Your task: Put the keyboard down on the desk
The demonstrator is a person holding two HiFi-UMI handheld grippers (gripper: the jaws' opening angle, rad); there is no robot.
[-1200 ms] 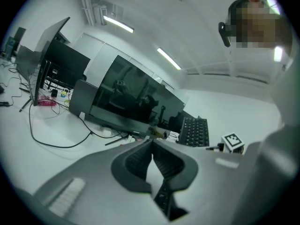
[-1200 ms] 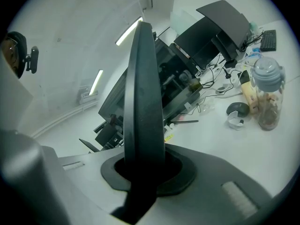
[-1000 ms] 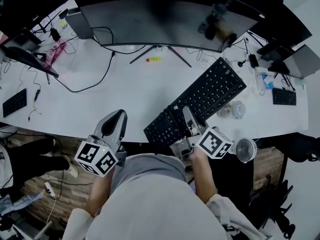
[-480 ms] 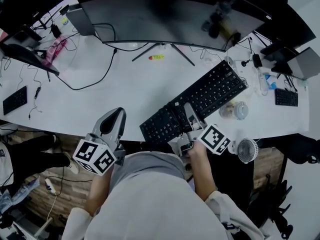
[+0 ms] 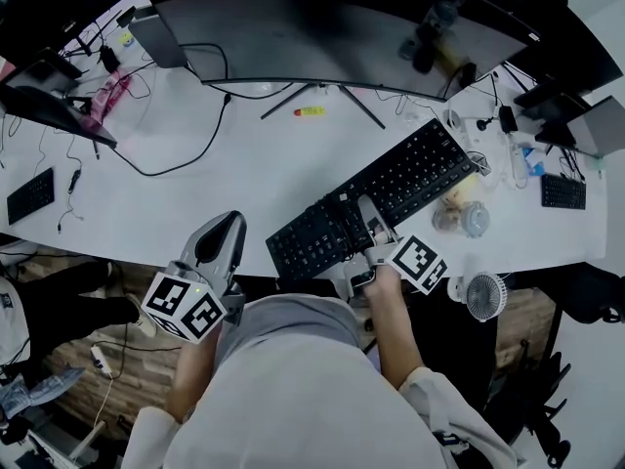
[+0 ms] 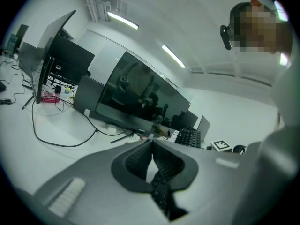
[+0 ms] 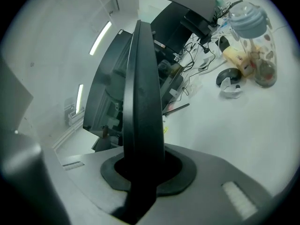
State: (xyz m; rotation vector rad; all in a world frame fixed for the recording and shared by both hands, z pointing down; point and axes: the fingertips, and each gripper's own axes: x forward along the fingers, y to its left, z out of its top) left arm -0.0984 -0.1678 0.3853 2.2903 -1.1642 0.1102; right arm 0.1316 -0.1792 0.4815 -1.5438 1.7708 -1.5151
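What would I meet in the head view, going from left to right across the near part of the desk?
A small black keyboard → left claw → large keyboard → second small keyboard.

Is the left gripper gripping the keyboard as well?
No, the left gripper is shut on nothing, while only the right gripper clamps the keyboard.

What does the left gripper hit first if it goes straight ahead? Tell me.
Probably the monitor stand, or the screen above it. The left gripper points across bare desk toward them, though its height and depth are unclear.
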